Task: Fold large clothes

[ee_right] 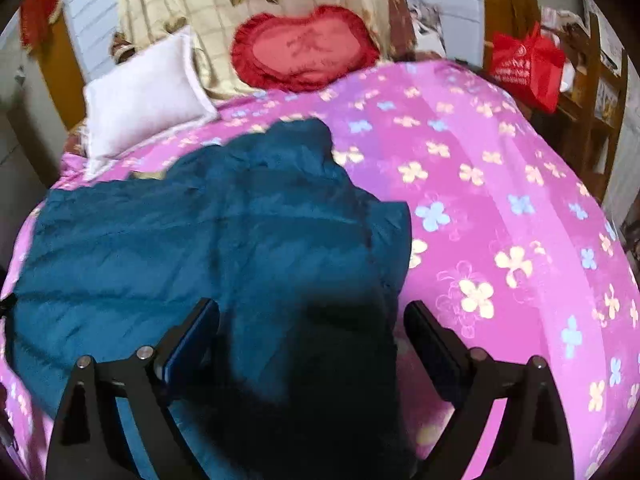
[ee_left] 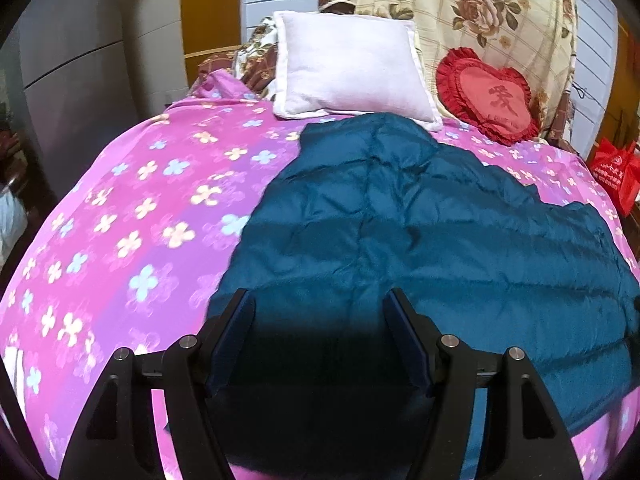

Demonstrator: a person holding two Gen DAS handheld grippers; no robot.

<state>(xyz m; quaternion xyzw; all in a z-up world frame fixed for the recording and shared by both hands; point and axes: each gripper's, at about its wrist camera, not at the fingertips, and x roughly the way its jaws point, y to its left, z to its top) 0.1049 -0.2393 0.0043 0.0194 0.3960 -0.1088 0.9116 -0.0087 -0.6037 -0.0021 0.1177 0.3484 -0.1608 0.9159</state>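
A dark teal quilted jacket (ee_left: 420, 220) lies spread flat on a bed covered with a pink flowered sheet (ee_left: 140, 220). My left gripper (ee_left: 319, 300) hovers over the jacket's near left part, open, with only shadowed fabric below the jaws. In the right wrist view the jacket (ee_right: 200, 240) fills the left half of the sheet (ee_right: 500, 200), its right edge bunched. My right gripper (ee_right: 312, 308) hangs open over that near right edge. The pads of neither gripper press on anything.
A white pillow (ee_left: 348, 64) and a red heart cushion (ee_left: 488, 96) lie at the bed's head against a cream rose-print blanket (ee_left: 480, 8). A red bag (ee_right: 528, 64) sits by a wooden shelf (ee_right: 592, 100) at the right. Grey cabinets (ee_left: 80, 80) stand at the left.
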